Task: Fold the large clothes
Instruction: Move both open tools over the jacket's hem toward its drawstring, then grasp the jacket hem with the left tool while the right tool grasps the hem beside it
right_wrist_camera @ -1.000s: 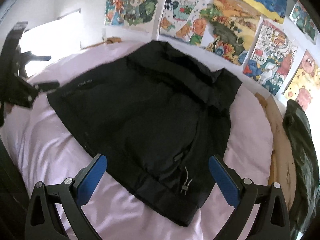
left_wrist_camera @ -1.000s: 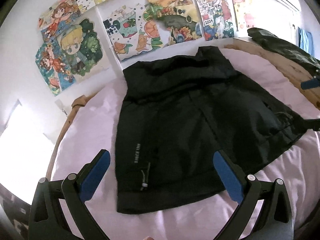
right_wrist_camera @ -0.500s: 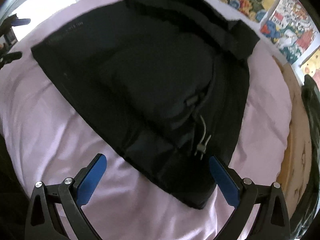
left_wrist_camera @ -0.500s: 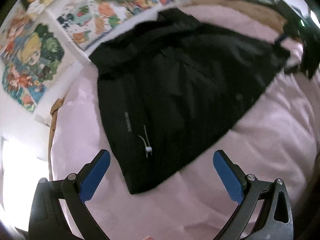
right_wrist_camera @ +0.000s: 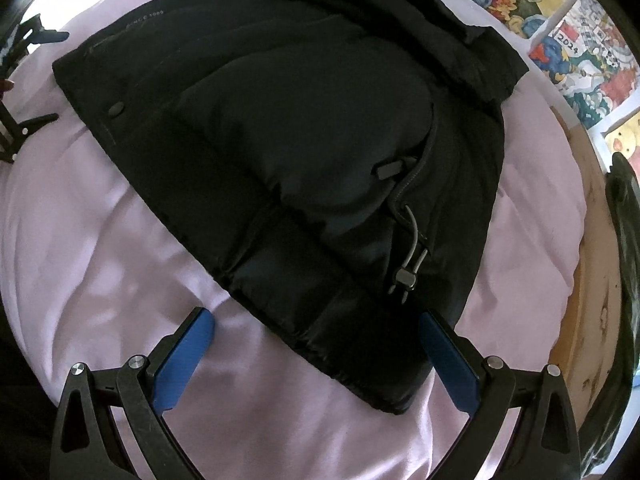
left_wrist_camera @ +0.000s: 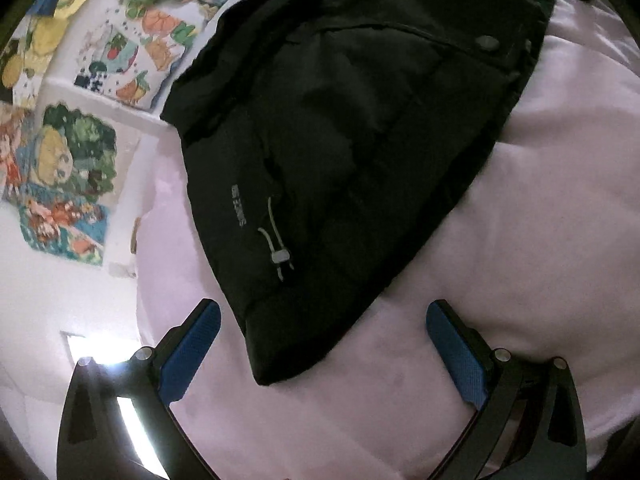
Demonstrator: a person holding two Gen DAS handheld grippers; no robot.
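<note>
Black jacket (left_wrist_camera: 360, 128), hem toward cameras

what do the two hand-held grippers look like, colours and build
Both look alike. The left hand-held gripper and the right hand-held gripper each have two black linkage arms with silver round pivot bolts. Each finger ends in a flat, textured blue pad. No cables, markings or sleeves show.

A black puffer jacket (left_wrist_camera: 360, 128) lies flat on pink bedding (left_wrist_camera: 520, 260).
</note>
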